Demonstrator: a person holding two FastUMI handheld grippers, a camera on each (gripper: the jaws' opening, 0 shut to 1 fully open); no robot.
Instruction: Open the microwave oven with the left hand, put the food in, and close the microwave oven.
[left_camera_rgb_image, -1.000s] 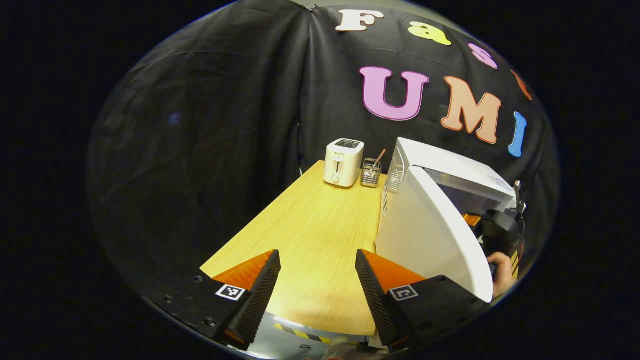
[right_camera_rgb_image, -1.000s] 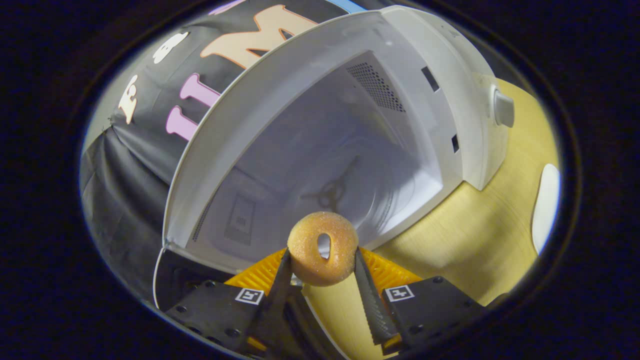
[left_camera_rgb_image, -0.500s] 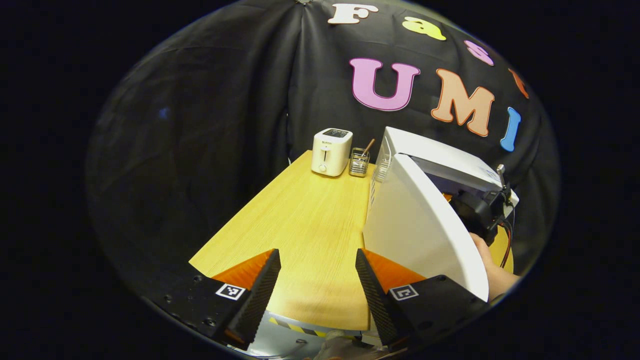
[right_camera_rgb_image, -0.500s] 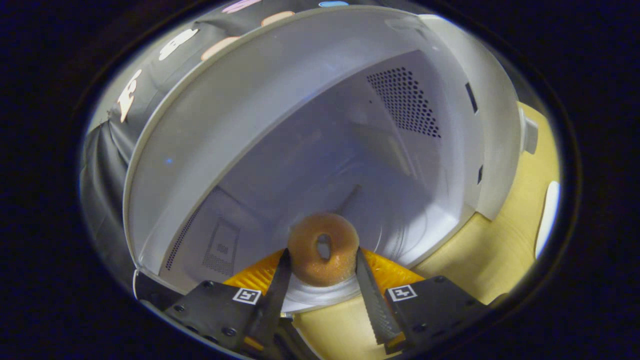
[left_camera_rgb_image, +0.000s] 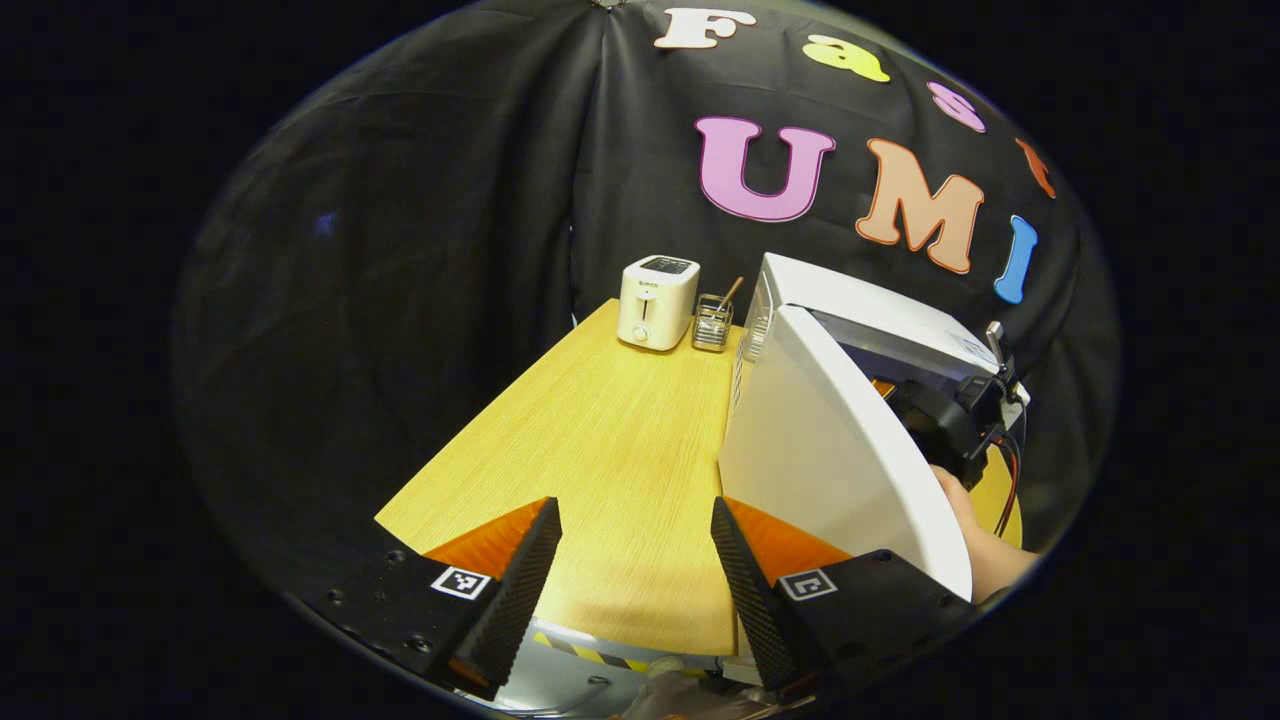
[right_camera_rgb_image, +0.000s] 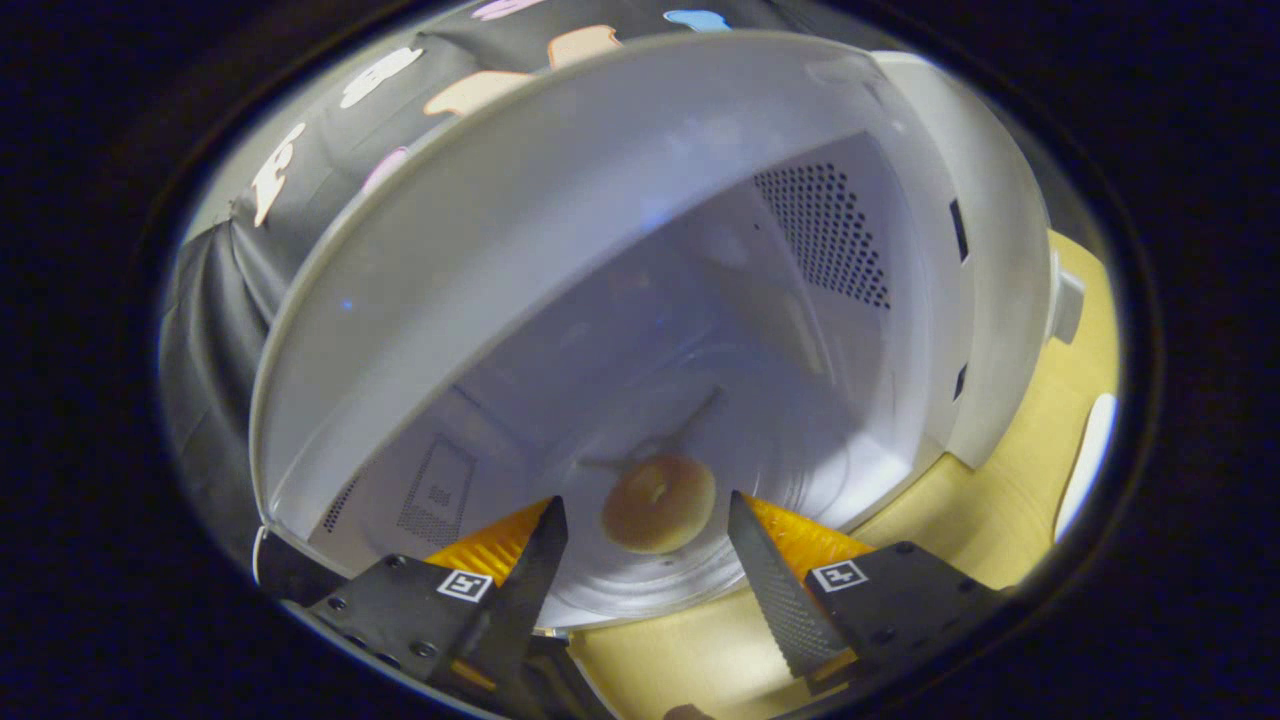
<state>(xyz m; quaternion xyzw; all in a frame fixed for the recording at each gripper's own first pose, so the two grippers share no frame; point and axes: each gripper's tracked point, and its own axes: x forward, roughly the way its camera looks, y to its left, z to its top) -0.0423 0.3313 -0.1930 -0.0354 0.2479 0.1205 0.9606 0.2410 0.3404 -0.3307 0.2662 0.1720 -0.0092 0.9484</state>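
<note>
Yellow tabletop (left_camera_rgb_image: 610, 450) runs beneath the left gripper (left_camera_rgb_image: 632, 560), whose fingers are spread on nothing. Right gripper (right_camera_rgb_image: 645, 560) fingers, clamped on the doughnut (right_camera_rgb_image: 658, 503) half a second ago, are now parted; it lies on the turntable inside the microwave (right_camera_rgb_image: 900, 250). Its open door (left_camera_rgb_image: 830, 460) hides the cavity in the left gripper view. Beyond, the toaster (left_camera_rgb_image: 656, 300).
</note>
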